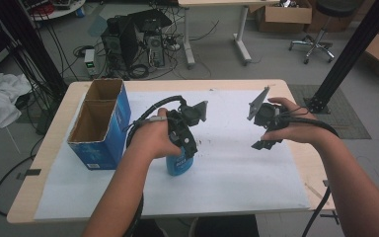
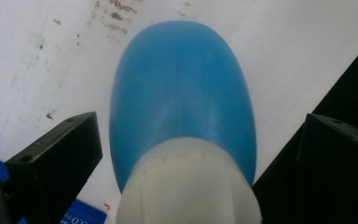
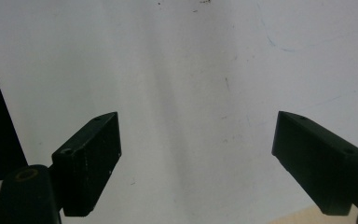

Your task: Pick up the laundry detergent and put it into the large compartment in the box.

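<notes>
A blue bottle point(image 1: 179, 165) with a white cap point(image 2: 189, 186) rests on the white paper point(image 1: 237, 173) near the table's middle. My left gripper point(image 1: 185, 148) hangs over it from above, cap end nearest. In the left gripper view the bottle point(image 2: 182, 88) lies between the two black jaws of the left gripper point(image 2: 199, 126), with a gap on each side, so the gripper is open. Off to the right, my right gripper point(image 1: 265, 143) hovers above bare paper. Its jaws stand wide apart with nothing between them in the right gripper view point(image 3: 198, 126).
A blue cardboard box point(image 1: 101, 123), open at the top and split into two compartments, stands at the table's left, close to my left forearm. The paper covers most of the wooden table point(image 1: 301, 163). Beyond the far edge are computers, cables and a chair.
</notes>
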A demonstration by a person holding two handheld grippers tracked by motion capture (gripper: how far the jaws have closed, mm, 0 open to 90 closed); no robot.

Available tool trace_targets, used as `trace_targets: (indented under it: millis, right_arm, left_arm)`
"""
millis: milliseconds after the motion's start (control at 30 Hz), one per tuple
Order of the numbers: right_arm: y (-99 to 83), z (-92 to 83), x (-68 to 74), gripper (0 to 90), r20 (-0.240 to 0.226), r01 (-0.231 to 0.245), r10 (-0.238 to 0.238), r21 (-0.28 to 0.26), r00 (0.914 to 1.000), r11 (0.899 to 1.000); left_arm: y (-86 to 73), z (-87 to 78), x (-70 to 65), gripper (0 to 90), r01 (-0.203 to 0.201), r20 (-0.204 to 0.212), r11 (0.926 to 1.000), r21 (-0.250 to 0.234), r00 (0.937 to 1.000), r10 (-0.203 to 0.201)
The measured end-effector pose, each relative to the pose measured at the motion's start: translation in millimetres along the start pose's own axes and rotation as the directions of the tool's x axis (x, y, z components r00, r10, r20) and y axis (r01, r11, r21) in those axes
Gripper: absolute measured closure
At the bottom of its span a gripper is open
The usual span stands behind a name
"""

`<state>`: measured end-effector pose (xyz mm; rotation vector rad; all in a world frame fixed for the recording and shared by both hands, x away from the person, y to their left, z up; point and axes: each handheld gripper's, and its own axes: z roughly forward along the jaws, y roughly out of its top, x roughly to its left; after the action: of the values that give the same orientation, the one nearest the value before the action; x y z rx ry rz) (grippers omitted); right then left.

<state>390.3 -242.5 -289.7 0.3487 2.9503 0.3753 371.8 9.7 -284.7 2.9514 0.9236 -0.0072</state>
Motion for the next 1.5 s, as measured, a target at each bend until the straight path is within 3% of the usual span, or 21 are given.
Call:
trace_targets:
  millis: [633, 1267, 1500]
  right_arm:
    - [-0.6, 2.0, -2.3, 15.7, -0.005, -0.003, 0.003, 0.006, 1.0000, 1.000]
    - [-2.1, 6.1, -3.5, 15.7, -0.007, -0.007, 0.007, 0.007, 1.0000, 1.000]
    - [-2.6, 5.5, -3.7, 15.7, -0.007, -0.008, 0.008, 0.004, 0.9999, 1.000]
  left_arm:
    - [8.0, 10.5, 1.5, 4.5, 0.006, -0.014, 0.9997, 0.024, 0.9999, -0.006]
    - [10.4, 12.2, 1.7, 16.5, 0.006, -0.035, 0.9995, 0.032, 0.9994, -0.005]
    - [9.0, 11.9, 3.2, 21.5, 0.010, -0.021, 0.9994, 0.032, 0.9997, -0.010]
